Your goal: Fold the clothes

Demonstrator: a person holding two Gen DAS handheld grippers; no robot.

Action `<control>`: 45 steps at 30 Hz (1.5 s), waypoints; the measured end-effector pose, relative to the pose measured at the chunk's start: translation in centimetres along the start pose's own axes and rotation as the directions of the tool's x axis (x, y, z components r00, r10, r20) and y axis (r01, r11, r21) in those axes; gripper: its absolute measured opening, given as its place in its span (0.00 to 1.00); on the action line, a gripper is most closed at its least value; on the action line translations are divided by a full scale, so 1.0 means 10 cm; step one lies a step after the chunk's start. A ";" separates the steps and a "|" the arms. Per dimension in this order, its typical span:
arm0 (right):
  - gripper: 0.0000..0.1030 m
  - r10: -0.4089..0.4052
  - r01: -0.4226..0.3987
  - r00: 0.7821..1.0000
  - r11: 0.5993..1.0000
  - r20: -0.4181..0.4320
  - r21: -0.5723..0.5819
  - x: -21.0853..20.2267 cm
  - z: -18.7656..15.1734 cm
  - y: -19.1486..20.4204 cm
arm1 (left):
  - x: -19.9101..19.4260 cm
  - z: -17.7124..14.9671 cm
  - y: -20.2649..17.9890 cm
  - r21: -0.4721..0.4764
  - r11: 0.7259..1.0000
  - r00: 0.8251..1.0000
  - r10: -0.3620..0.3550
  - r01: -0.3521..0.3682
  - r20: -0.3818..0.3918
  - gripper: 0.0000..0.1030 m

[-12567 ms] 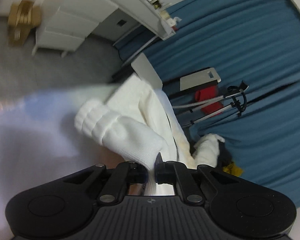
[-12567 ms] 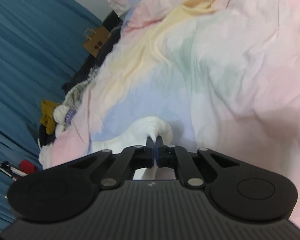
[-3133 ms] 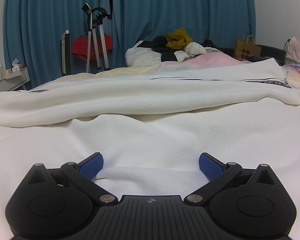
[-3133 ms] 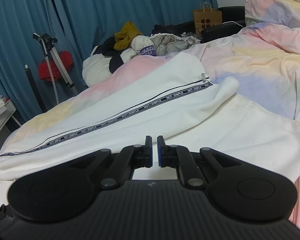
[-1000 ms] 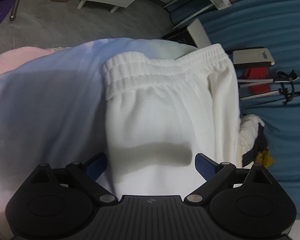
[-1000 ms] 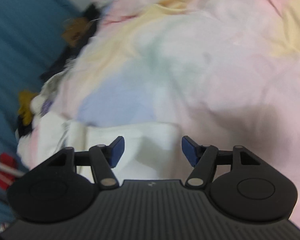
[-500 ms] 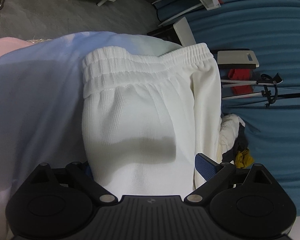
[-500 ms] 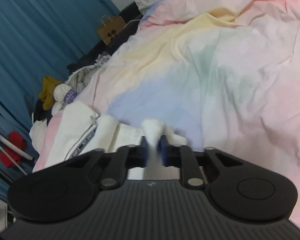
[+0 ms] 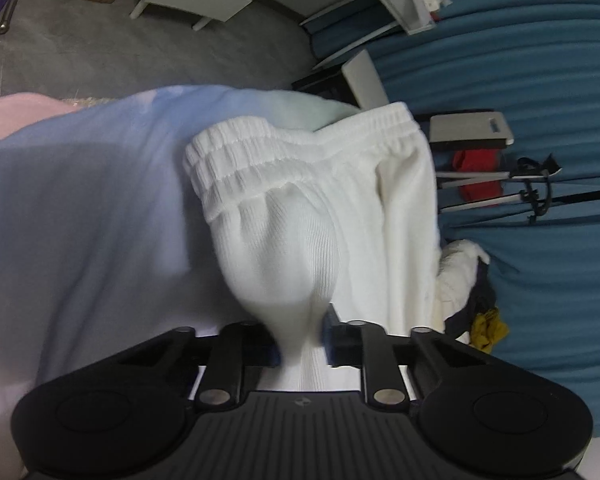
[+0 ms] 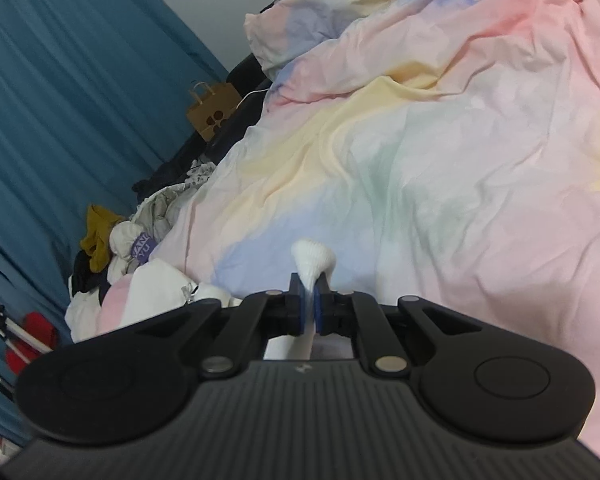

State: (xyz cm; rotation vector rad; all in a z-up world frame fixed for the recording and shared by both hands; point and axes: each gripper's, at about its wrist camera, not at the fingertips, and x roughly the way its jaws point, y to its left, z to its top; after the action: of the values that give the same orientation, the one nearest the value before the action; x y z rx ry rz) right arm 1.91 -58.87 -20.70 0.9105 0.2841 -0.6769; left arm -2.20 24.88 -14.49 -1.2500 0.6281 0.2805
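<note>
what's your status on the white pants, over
Left gripper shut on white pants. Right gripper shut on same fabric. Nothing blocking on duvet.

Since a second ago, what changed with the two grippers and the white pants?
Both grippers were open then. Now the left gripper has shut on the white pants below the waistband, bunching the cloth, and the right gripper has pinched a fold of them too. The duvet and the clothes pile lie as before.

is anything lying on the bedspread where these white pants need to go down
Nothing visible: both grippers, left gripper and right gripper, already pinch the white pants, and the pastel duvet ahead looks bare. The clothes pile sits off at the edge.
</note>
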 end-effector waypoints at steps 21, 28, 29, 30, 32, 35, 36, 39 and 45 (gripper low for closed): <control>0.07 0.108 -0.091 0.989 0.983 0.103 -0.157 0.72 0.30 1.54 | 0.63 0.73 -1.40 0.170 0.979 0.989 -0.125 0.109 0.085 0.09; 0.07 -0.029 0.037 0.999 0.955 0.031 -0.293 2.08 -0.06 2.01 | 2.14 0.98 -1.91 0.224 0.973 0.995 0.033 -0.054 0.093 0.09; 0.07 -0.041 0.047 0.999 0.947 0.024 -0.319 2.21 -0.13 2.03 | 2.31 1.01 -1.94 0.236 0.969 0.995 0.053 -0.073 0.090 0.09; 0.07 -0.051 0.053 0.999 0.938 0.015 -0.343 2.33 -0.19 2.04 | 2.47 1.04 -1.97 0.248 0.965 0.994 0.072 -0.091 0.086 0.10; 0.07 -0.040 0.034 0.999 0.932 -0.008 -0.361 2.49 -0.27 2.02 | 2.64 1.07 -1.98 0.268 0.958 0.993 0.087 -0.104 0.074 0.11; 0.09 -0.004 -0.012 0.999 0.913 -0.037 -0.409 2.60 -0.36 2.03 | 2.80 1.10 -1.95 0.289 0.952 0.994 0.090 -0.103 0.057 0.14; 0.10 0.015 -0.031 0.999 0.913 -0.041 -0.407 2.59 -0.35 2.01 | 2.78 1.10 -1.91 0.289 0.953 0.996 0.076 -0.087 0.051 0.16; 0.16 0.077 -0.090 0.996 0.927 -0.050 -0.365 2.46 -0.30 1.93 | 2.63 1.08 -1.85 0.313 0.950 1.000 0.014 -0.022 0.027 0.23; 0.55 0.189 -0.181 0.982 0.955 0.010 -0.235 1.90 -0.16 1.63 | 2.05 0.87 -1.78 0.365 0.923 0.991 -0.137 0.122 0.014 0.66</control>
State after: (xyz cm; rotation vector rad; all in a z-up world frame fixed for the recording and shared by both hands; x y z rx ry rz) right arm 27.00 -58.53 -20.81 0.6904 0.2397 -0.4727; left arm 26.06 24.80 -10.81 -0.9202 0.5320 0.0713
